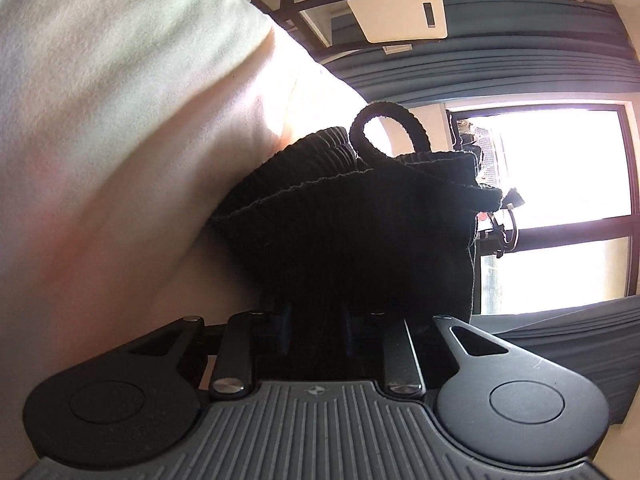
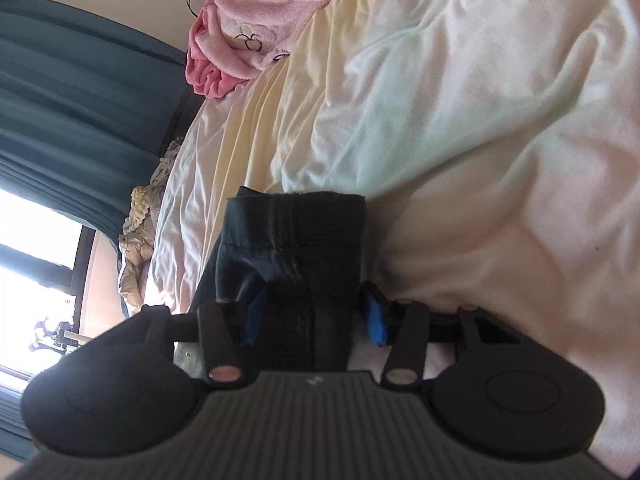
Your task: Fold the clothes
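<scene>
- Bedroom: cream bedsheet [image 2: 460,100] rumpled all over, teal curtain [image 2: 80,92] and bright window [image 1: 560,168] at the bed's far side.
- Pink fleece [image 2: 248,28] heaped at the sheet's far edge; I see no containers.
- My left gripper [image 1: 316,328] is pinching the black ribbed garment [image 1: 360,216], its hem and loop bunched upward, against the sheet.
- Right gripper [image 2: 316,316]: blue pads [image 2: 376,316] on either side of the dark cloth [image 2: 296,240]; the pad on the right shows a small gap, so can't tell if it grips.
- Sheet to the right of the cloth lies bare.

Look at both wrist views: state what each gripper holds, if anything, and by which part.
Left gripper: shut on black ribbed garment, near its ribbed, drawstring edge. Right gripper: shut on dark garment, a bunched, seamed part.
</scene>
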### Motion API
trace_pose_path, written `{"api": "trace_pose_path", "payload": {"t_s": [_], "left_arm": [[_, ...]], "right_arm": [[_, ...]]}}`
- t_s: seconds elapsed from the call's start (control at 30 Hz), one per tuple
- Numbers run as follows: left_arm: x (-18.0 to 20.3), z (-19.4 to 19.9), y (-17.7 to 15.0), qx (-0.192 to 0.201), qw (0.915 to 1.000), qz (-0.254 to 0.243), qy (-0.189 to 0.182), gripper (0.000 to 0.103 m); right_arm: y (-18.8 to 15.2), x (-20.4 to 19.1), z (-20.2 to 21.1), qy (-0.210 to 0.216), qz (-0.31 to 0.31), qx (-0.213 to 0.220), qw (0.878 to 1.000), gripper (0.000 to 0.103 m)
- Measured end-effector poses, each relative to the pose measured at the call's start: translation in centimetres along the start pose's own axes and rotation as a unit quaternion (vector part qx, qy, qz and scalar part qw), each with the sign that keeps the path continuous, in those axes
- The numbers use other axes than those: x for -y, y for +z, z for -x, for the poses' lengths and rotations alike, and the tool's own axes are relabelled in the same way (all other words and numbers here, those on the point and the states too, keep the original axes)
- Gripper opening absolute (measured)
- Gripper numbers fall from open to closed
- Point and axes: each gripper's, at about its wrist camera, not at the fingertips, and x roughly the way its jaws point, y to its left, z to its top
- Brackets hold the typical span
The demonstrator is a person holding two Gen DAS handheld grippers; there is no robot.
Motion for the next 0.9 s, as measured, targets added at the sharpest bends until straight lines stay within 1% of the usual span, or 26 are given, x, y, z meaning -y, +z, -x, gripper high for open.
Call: {"api": "trace_pose_path", "payload": {"t_s": [0.03,0.07,0.1,0.17,0.23,0.3,0.33,0.37,0.4,0.43,0.5,0.53,0.57,0.6,0.63,0.67,0.7,0.77,0.83,0.9], "left_arm": [[0.6,0.4,0.3,0.007,0.9999,-0.008,0.000,0.020],[1.1,0.8,0.6,0.012,0.9998,-0.016,0.000,0.012],[1.7,1.3,1.0,0.015,0.9996,-0.023,-0.003,0.012],[2.9,2.6,1.4,0.009,0.9992,-0.036,-0.017,0.011],[4.3,4.5,1.6,0.007,0.9975,-0.060,-0.035,0.011],[5.4,6.5,1.4,0.006,0.9955,-0.076,-0.055,0.010],[5.2,7.7,1.3,0.011,0.9949,-0.077,-0.064,0.005],[4.9,9.0,1.2,0.016,0.9942,-0.078,-0.072,0.005],[3.6,10.6,0.4,0.012,0.9947,-0.069,-0.075,0.005],[2.6,11.1,0.2,0.005,0.9958,-0.055,-0.073,0.005],[0.2,11.6,-0.3,-0.004,0.9977,-0.045,-0.051,0.005],[-1.1,11.7,-0.5,-0.008,0.9985,-0.039,-0.036,0.005],[-2.5,11.9,-0.7,-0.011,0.9992,-0.033,-0.022,0.005],[-3.9,12.1,-0.8,-0.012,0.9997,-0.013,-0.018,0.005],[-4.6,12.4,-0.8,-0.009,0.9998,-0.006,-0.018,0.005],[-5.3,12.7,-0.9,-0.005,0.9998,-0.001,-0.018,0.005],[-5.6,12.9,-0.9,-0.001,0.9999,-0.001,-0.014,0.002],[-5.9,13.2,-0.6,0.001,1.0000,0.000,-0.010,0.002],[-5.6,13.8,-0.1,0.003,0.9999,-0.011,-0.004,0.002],[-4.5,15.2,-0.1,0.013,0.9989,-0.044,0.007,0.002]], "right_arm": [[0.0,-0.1,0.1,0.007,-0.001,0.006,1.000,0.009],[0.0,-0.2,0.1,0.015,-0.002,0.012,1.000,0.005],[0.0,-0.2,0.2,0.022,-0.003,0.018,1.000,0.005],[0.4,-0.9,1.5,0.058,-0.014,0.041,0.997,0.004],[0.8,-1.8,2.9,0.089,-0.011,0.060,0.994,0.004],[1.4,-2.3,4.2,0.103,-0.006,0.081,0.991,0.004],[1.7,-2.2,4.6,0.102,-0.009,0.087,0.991,0.004],[1.9,-1.8,4.8,0.089,-0.015,0.088,0.992,0.004],[2.2,-1.2,4.8,0.068,-0.025,0.084,0.994,0.004],[2.4,-0.4,4.7,0.049,-0.036,0.075,0.995,0.004],[2.5,1.9,3.7,-0.012,-0.056,0.031,0.998,0.004],[2.5,2.8,3.1,-0.034,-0.063,0.008,0.997,0.005],[2.6,3.7,2.9,-0.041,-0.075,-0.004,0.996,0.005],[2.6,4.3,2.8,-0.039,-0.088,-0.009,0.995,0.005],[2.7,4.4,2.8,-0.037,-0.085,-0.011,0.996,0.005],[2.7,4.0,2.9,-0.036,-0.071,-0.010,0.997,0.005],[2.7,3.7,2.9,-0.034,-0.056,-0.009,0.998,0.005],[2.6,2.9,3.1,-0.038,-0.025,-0.006,0.999,0.005],[2.4,2.6,3.1,-0.046,-0.003,-0.007,0.999,0.007],[2.3,2.2,2.9,-0.061,0.027,-0.010,0.998,0.011]]}}
